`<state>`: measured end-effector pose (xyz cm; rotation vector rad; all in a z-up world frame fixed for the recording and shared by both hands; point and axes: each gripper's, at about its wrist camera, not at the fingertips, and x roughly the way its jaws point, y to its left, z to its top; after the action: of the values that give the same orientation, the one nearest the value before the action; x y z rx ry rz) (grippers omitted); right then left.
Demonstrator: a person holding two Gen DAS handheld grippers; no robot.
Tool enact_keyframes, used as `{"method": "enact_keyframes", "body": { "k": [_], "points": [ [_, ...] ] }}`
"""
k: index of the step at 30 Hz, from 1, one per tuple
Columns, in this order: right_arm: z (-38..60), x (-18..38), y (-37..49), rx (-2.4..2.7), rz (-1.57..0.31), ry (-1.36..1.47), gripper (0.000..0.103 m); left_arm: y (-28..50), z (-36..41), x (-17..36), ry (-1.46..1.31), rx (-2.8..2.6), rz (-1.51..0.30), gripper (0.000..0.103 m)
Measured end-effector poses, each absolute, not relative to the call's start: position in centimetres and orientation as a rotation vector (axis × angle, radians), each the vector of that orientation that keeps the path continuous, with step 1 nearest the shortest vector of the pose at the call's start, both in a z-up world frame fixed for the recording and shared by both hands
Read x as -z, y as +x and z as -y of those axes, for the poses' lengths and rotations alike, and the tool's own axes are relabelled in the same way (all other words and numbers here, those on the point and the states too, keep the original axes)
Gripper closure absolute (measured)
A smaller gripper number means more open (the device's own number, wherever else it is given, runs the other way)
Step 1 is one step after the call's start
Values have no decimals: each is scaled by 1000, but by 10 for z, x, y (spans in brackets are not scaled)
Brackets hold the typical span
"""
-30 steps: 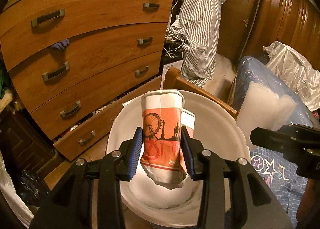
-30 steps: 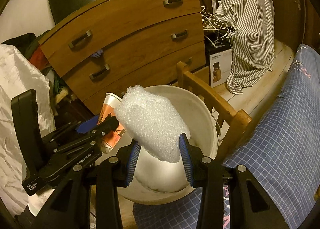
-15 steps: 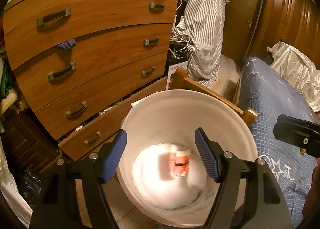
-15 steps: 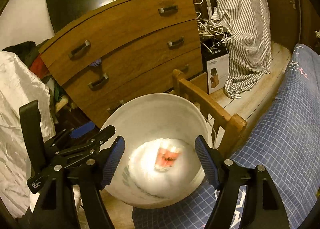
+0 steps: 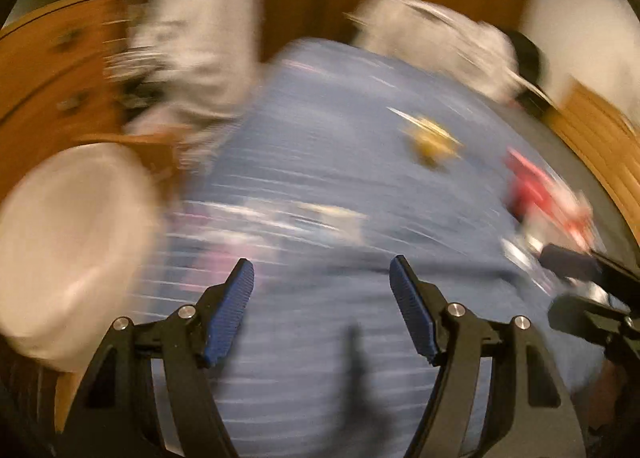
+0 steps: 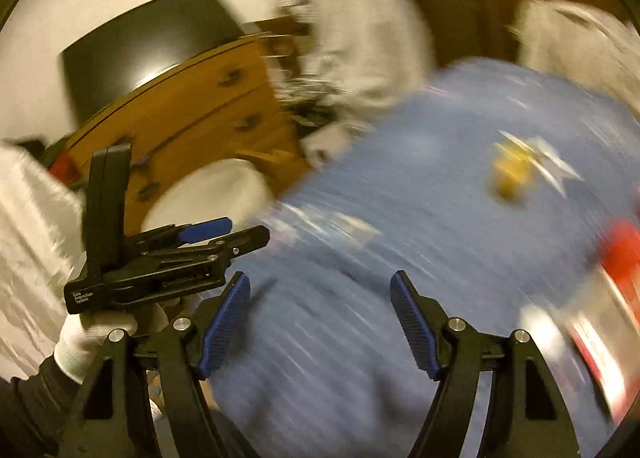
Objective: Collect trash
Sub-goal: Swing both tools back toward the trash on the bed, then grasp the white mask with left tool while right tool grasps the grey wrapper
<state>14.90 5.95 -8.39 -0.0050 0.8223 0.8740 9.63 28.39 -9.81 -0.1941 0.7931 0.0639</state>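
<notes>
Both views are blurred by fast motion. My left gripper point(image 5: 322, 300) is open and empty above the blue checked bedspread point(image 5: 340, 161). My right gripper point(image 6: 320, 312) is open and empty too. The white bucket point(image 5: 68, 242) lies at the left edge of the left wrist view and shows behind the left gripper point(image 6: 224, 234) in the right wrist view point(image 6: 208, 193). On the bed lie a yellow piece point(image 5: 432, 141), a red and white wrapper point(image 5: 548, 193) and a pale flat piece point(image 5: 304, 213). The yellow piece point(image 6: 510, 173) and the red wrapper point(image 6: 620, 262) also show in the right wrist view.
A wooden chest of drawers point(image 6: 192, 113) stands at the left behind the bucket, with a striped garment point(image 5: 192, 37) beside it. A white crumpled bag point(image 5: 440, 41) lies at the bed's far end. Wooden panelling point(image 5: 600, 137) runs along the right.
Both grippers have swung right, away from the bucket and over the bed. The cup and the bubble wrap, dropped into the bucket half a second ago, are out of sight.
</notes>
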Motion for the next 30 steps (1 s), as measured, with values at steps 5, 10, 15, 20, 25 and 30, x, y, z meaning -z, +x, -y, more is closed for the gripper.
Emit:
{"method": "enact_keyframes", "body": {
  "k": [5,10,15,20,25,30],
  "points": [
    [115,101,131,-663,-824,88,30,126,-147,116,-69,277,-829,36],
    [228,110,125,-520,-808,139,30,148,-39,126,17,518,-843,36],
    [292,121,146,-453,-812,114,30,173,19,129,58,604,-865,36],
    [314,123,182,-462,-808,-49,33,185,51,142,124,638,-922,36],
    [323,135,221,-531,-838,-233,35,182,67,150,155,639,-934,37],
    [317,136,245,-584,-841,-302,37,188,54,148,116,594,-947,65]
  ]
}}
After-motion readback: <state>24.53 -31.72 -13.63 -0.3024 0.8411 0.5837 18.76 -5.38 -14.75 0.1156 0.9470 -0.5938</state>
